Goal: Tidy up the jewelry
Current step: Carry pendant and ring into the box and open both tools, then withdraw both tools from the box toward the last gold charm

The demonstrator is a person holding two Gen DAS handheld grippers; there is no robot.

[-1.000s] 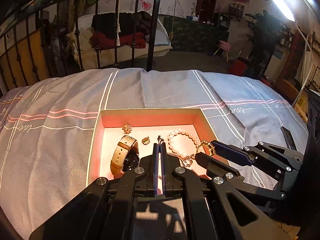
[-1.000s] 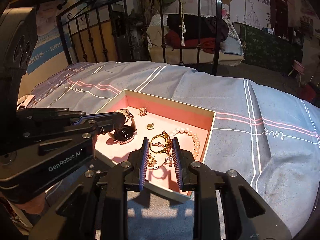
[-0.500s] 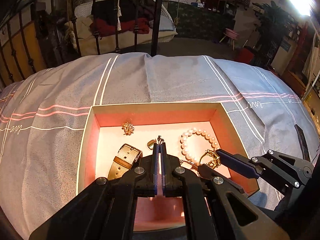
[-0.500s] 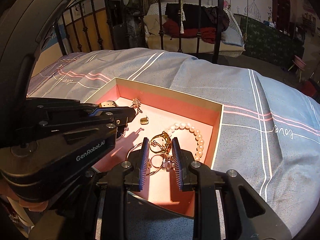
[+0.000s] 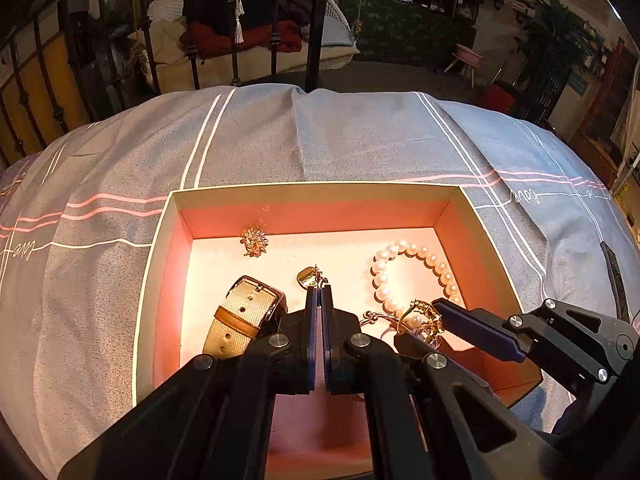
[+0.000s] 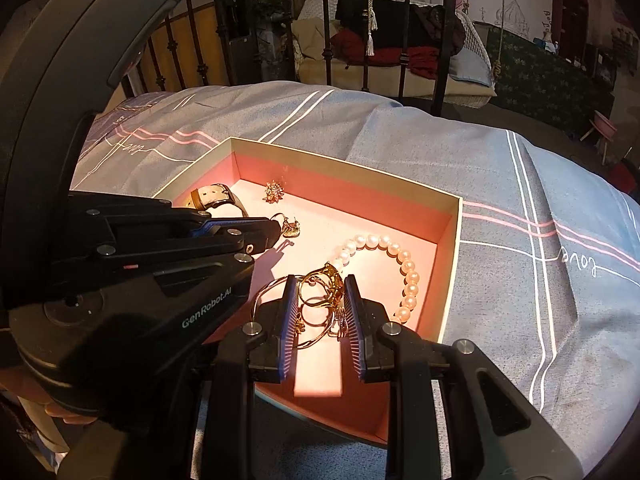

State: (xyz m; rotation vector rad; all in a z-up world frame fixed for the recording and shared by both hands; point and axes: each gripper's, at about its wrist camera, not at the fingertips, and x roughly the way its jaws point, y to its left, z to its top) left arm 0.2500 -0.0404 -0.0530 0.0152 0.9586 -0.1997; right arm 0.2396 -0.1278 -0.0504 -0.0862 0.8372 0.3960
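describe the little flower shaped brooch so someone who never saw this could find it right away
On the grey striped bedspread lies an open cardboard box with a pink lining. The small gold flower-shaped brooch sits alone near its far wall, left of centre, beyond the beige-strapped watch. It is the only spiky, petalled piece, and touches nothing else.

Gold ring [image 6: 322, 285] upright over pink box [image 6: 448, 248]; pearl bracelet [image 6: 394, 258], watch [image 5: 244, 312], brooch [image 5: 253, 241] inside.
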